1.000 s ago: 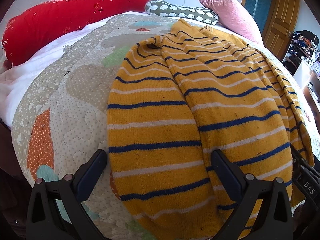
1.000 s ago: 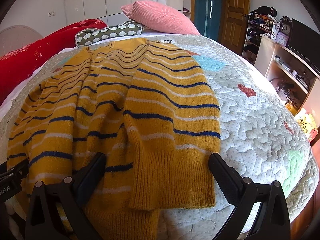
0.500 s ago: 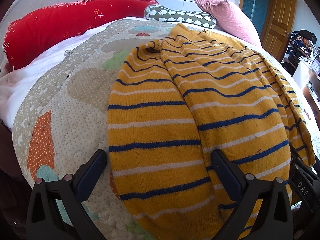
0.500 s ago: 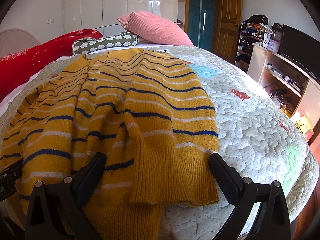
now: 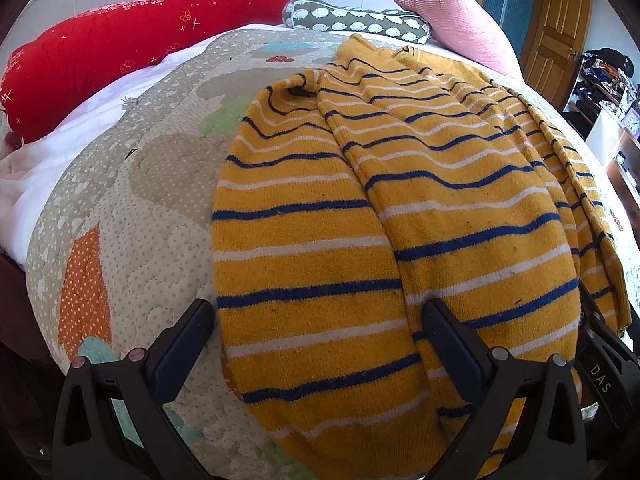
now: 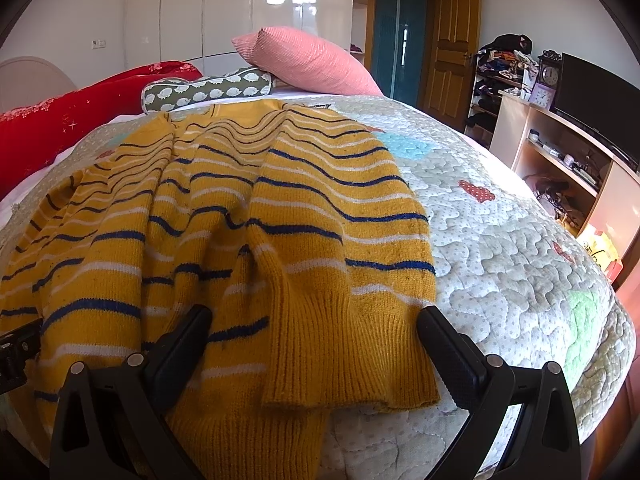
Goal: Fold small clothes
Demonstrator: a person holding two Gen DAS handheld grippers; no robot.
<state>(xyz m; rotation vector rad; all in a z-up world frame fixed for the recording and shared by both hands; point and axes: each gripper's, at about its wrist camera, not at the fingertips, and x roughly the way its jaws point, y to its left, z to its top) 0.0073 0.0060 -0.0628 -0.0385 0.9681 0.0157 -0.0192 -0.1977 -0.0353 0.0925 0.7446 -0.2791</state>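
Observation:
A mustard-yellow knit sweater point(image 5: 400, 220) with blue and white stripes lies on the quilted bed point(image 5: 132, 208), sleeves folded in over the body. My left gripper point(image 5: 318, 320) is open, low over the sweater's near left edge, holding nothing. In the right wrist view the sweater point(image 6: 248, 216) fills the left half, and a ribbed cuff point(image 6: 344, 348) lies between the fingers. My right gripper point(image 6: 314, 326) is open over that cuff, holding nothing. Part of the right gripper shows at the right edge of the left wrist view point(image 5: 600, 364).
A red bolster point(image 5: 120, 52), a grey patterned cushion point(image 5: 360, 20) and a pink pillow point(image 5: 448, 20) lie at the head of the bed. A shelf unit with a TV point(image 6: 580, 128) stands to the right of the bed. A wooden door point(image 6: 452, 52) is behind.
Both cameras have tilted or risen slightly, showing more of the room beyond the bed. The sweater has not moved and both grippers have stayed open.

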